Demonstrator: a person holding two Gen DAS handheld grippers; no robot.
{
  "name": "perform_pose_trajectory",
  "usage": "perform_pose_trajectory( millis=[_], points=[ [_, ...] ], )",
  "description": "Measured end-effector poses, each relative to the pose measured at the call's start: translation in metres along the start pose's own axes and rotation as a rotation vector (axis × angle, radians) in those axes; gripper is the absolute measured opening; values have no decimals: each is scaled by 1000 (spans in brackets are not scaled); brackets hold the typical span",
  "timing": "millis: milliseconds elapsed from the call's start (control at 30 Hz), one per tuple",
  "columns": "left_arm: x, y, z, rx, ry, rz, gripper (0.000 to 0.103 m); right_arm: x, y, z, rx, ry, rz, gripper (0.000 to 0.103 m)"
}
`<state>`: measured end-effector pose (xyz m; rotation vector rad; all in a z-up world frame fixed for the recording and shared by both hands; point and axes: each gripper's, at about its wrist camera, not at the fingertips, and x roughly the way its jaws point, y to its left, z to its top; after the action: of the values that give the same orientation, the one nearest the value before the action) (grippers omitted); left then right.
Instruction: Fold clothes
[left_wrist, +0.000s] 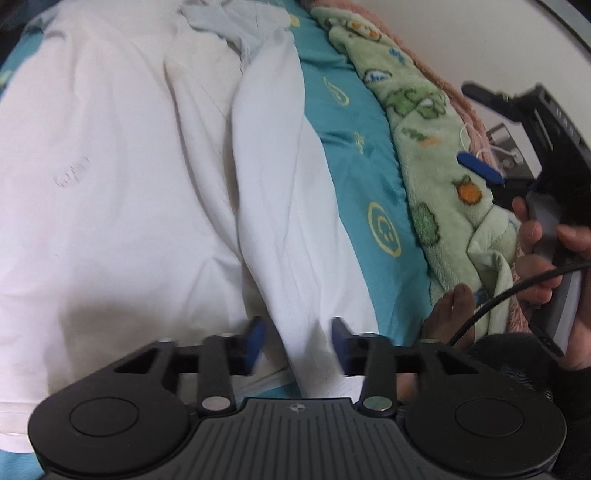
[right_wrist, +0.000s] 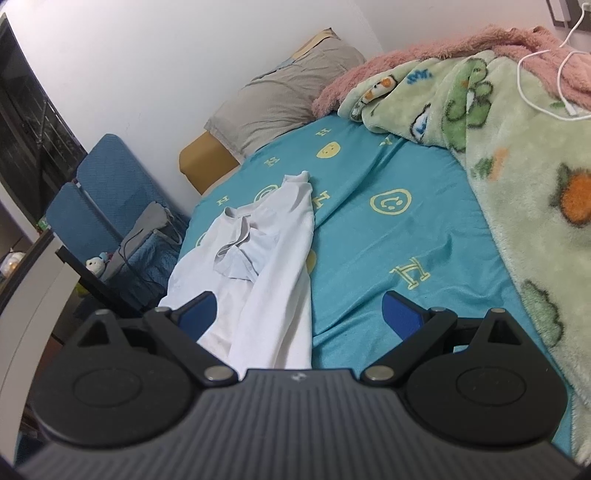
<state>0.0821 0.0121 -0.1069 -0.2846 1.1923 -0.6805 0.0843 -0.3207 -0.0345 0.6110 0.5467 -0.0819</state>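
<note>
The smooth white shirt (left_wrist: 155, 166) lay creased across the frame's left on the teal sheet (left_wrist: 351, 122). The left gripper (left_wrist: 299, 341) stood parted astride a sleeve fold; the right gripper (right_wrist: 299, 314) was spread wide, empty.

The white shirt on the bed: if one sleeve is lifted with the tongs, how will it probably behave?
The white shirt is probably floppy: it lies in soft folds and creases on the blue sheet. It looks thin, so likely light. Lifted by its sleeve, the rest would probably hang and drag rather than keep its shape.
</note>
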Motion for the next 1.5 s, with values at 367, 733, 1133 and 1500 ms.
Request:
perform_pose_trajectory(
  millis=[367, 733, 1133, 1500],
  points=[
    [9, 53, 156, -241, -338, 87, 76, 3, -9, 13, 57, -93, -50, 98],
    [136, 54, 316, -152, -445, 247, 69, 62, -18, 19, 77, -54, -112, 98],
    [135, 11, 375, 144, -568, 604, 5, 83, -14, 12, 79, -16, -109, 98],
    [70, 33, 259, -47, -393, 359, 53, 82, -14, 14, 52, -13, -106, 98]
  ],
)
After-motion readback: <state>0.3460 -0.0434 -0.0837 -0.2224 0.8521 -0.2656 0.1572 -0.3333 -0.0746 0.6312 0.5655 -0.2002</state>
